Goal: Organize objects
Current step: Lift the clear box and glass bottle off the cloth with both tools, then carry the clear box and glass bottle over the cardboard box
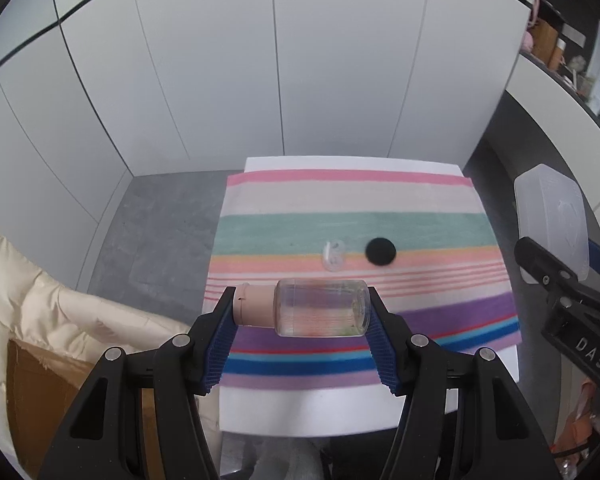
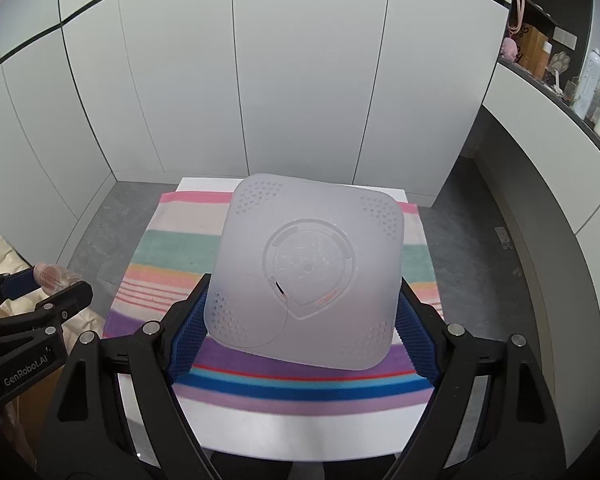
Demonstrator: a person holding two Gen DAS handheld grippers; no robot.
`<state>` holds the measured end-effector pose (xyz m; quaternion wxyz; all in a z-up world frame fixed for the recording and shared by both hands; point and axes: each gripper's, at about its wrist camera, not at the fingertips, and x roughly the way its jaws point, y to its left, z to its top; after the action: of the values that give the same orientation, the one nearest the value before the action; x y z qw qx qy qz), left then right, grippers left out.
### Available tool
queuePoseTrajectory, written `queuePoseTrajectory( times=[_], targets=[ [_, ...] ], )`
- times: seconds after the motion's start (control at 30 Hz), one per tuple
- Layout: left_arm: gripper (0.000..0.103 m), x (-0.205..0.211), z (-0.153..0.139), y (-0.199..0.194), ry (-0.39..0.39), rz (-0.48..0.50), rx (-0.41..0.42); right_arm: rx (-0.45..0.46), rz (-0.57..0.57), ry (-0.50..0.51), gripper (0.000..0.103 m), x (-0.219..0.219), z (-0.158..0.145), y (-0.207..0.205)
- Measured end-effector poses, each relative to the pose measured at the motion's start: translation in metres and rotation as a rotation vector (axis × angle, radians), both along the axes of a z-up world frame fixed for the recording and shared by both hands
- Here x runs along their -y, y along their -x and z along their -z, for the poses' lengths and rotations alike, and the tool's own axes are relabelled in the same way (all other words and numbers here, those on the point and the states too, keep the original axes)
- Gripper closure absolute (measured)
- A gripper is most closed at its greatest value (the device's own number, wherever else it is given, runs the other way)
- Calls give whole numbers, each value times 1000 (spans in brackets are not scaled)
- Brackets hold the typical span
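My left gripper (image 1: pixel 302 312) is shut on a clear bottle (image 1: pixel 324 308) with a beige cap, held sideways above the striped cloth (image 1: pixel 280 236). On the cloth lie a black round disc (image 1: pixel 380 252) and a small clear plastic piece (image 1: pixel 333 255). My right gripper (image 2: pixel 302 316) is shut on a frosted square plastic box (image 2: pixel 308 268), bottom facing the camera, lifted over the cloth (image 2: pixel 172 240). In the left wrist view the box (image 1: pixel 550 220) shows at the right edge with the right gripper. The bottle (image 2: pixel 54 276) and the left gripper (image 2: pixel 36 284) appear at the left in the right wrist view.
The cloth covers a white table (image 1: pixel 340 412) standing before white cabinet doors (image 1: pixel 340 60). A cream padded jacket (image 1: pixel 40 308) and a cardboard box (image 1: pixel 40 392) sit at the left. A curved counter with shelves of small items (image 2: pixel 572 84) runs along the right. Grey floor (image 1: pixel 160 232) surrounds the table.
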<state>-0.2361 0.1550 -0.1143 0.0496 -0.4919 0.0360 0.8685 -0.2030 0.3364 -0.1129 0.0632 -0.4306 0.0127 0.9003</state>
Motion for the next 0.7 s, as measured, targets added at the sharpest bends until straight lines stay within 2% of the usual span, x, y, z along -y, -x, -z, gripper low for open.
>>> queuePoseTrajectory(
  times=[0.3, 0.7],
  targets=[
    [42, 7, 1, -68, 37, 35, 20, 6, 22, 56, 17, -23, -8, -73],
    [42, 15, 11, -141, 84, 91, 35, 78, 76, 123, 17, -45, 24, -170]
  ],
)
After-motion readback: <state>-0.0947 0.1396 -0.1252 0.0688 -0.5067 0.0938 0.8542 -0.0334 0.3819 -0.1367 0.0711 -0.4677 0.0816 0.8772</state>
